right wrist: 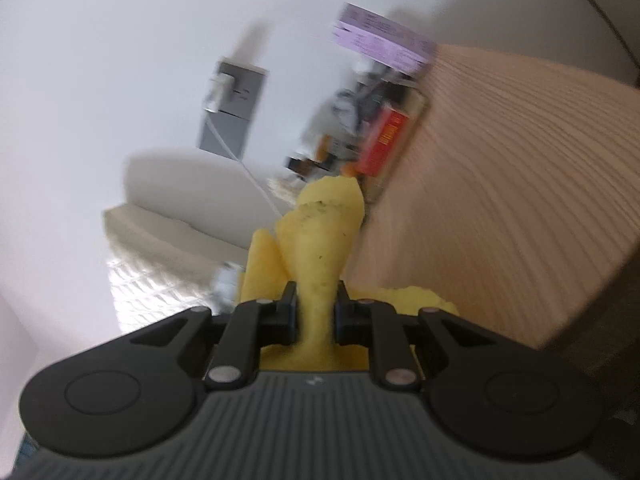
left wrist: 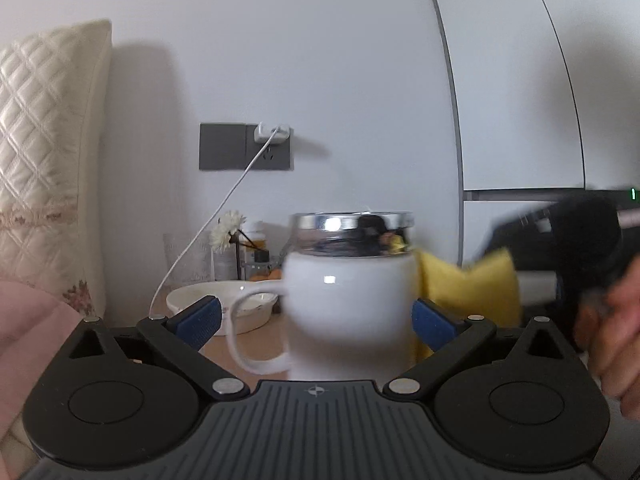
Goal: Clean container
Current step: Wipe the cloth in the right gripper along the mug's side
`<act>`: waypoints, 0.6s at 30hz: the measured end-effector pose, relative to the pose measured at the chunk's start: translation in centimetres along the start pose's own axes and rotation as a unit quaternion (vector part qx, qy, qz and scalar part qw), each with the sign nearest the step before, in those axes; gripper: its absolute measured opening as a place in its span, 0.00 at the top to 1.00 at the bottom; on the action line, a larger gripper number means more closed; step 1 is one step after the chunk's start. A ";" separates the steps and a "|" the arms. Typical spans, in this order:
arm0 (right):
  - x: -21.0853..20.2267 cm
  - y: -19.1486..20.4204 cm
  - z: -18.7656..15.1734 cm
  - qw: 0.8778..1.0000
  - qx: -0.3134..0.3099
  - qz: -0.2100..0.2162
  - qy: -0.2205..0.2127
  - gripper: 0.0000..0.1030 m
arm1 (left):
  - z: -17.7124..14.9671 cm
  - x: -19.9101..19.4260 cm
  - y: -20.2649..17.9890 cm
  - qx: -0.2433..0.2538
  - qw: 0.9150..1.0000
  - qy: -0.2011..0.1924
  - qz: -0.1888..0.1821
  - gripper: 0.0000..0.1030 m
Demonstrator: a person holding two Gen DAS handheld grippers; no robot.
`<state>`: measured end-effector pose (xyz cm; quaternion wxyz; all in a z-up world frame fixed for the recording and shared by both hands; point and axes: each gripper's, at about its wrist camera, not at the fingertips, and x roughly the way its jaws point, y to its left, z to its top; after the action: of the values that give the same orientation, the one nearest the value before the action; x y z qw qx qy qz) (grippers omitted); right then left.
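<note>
Left wrist view, from left to right. A quilted cream cushion [left wrist: 48, 152] stands against the wall at the far left. A grey wall socket [left wrist: 245, 146] carries a white charger [left wrist: 273, 133], whose cable hangs down toward the table. Below it, a white dish [left wrist: 222, 306] rests on the wooden tabletop [left wrist: 256, 346], with a small vase of white flowers [left wrist: 229, 229] behind it.

At centre stands the container, a white mug [left wrist: 348, 312] with a chrome rim and its handle turned to the left. The left gripper [left wrist: 316, 322] is spread wide around the mug. Its right blue pad [left wrist: 434, 326] lies against the mug's side. The left pad stands off the body, near the handle. Whether the mug is gripped cannot be told; the mug is blurred.

A yellow sponge [left wrist: 472, 288] sits just right of the mug, touching or nearly touching its side. At the far right, a hand [left wrist: 612, 320] holds the other tool.

Right wrist view, tilted and blurred. The right gripper [right wrist: 316, 314] is closed tightly on the yellow sponge [right wrist: 320, 236], which bulges out ahead of the pads. A ribbed wooden surface [right wrist: 500, 184] fills the right side.
</note>
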<state>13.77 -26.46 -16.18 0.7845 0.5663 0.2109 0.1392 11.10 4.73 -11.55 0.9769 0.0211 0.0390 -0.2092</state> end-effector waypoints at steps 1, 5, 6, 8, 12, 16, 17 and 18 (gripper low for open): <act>0.0 -0.4 -0.2 1.000 0.012 0.000 0.002 0.81 | 0.1 0.1 0.6 -0.005 1.000 0.003 -0.014 0.01; 0.1 0.3 -0.2 1.000 0.008 0.014 -0.001 0.81 | 0.2 1.3 2.5 -0.013 0.997 0.030 -0.067 0.01; 0.1 0.5 -0.2 1.000 0.008 0.021 -0.002 0.81 | 0.1 1.7 2.8 -0.014 0.996 0.037 -0.078 0.01; 0.1 0.7 -0.2 1.000 -0.001 0.024 -0.005 0.81 | 0.1 2.2 3.4 -0.019 0.994 0.042 -0.096 0.01; 0.5 -0.4 -0.4 1.000 0.012 0.008 0.001 0.81 | 0.1 2.8 3.6 -0.030 0.992 0.045 -0.110 0.01; 0.6 0.5 -0.1 1.000 0.002 0.017 -0.006 0.81 | 0.2 2.6 3.2 -0.032 0.994 0.049 -0.093 0.01; 0.7 0.8 0.1 1.000 0.003 0.024 -0.008 0.81 | 0.2 2.5 2.9 -0.034 0.995 0.049 -0.084 0.01; 0.7 1.0 0.1 1.000 0.000 0.028 -0.011 0.81 | 0.2 2.5 2.6 -0.035 0.995 0.049 -0.074 0.01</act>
<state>14.48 -25.93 -15.30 0.7827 0.5732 0.1869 0.1548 14.46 6.06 -11.47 0.9558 -0.0062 0.0951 -0.2780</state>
